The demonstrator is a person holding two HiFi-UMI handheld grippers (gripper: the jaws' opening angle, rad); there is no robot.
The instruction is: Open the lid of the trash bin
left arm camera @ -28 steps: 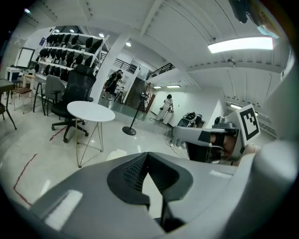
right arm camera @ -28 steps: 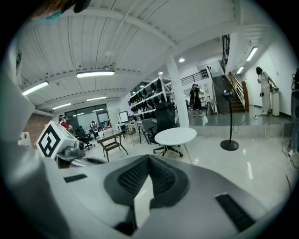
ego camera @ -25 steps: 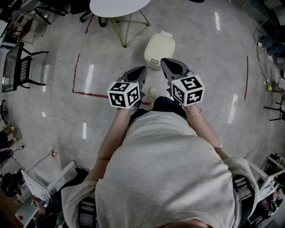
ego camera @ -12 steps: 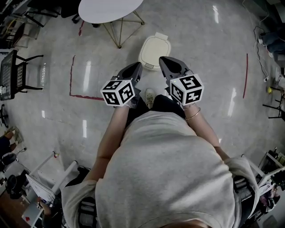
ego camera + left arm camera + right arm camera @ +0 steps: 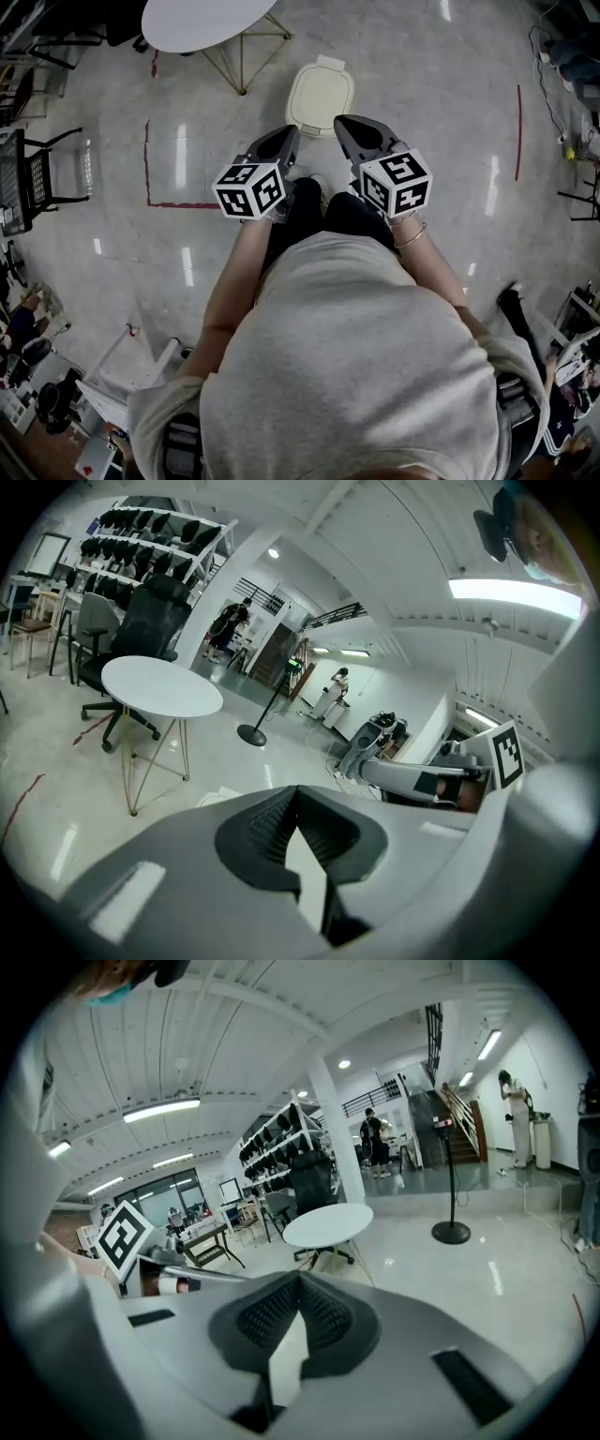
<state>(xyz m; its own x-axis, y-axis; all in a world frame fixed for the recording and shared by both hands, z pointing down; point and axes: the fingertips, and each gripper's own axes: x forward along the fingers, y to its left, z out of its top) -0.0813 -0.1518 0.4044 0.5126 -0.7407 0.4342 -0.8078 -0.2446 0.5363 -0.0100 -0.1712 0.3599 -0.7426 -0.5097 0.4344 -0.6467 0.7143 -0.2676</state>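
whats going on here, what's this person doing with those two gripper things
A person stands on a glossy floor holding a two-jaw gripper in each hand, out in front of the body. The left gripper and the right gripper are both shut, with nothing between the jaws. A cream trash bin sits on the floor just ahead with its lid down, and neither gripper touches it. A round white table stands beyond the bin.
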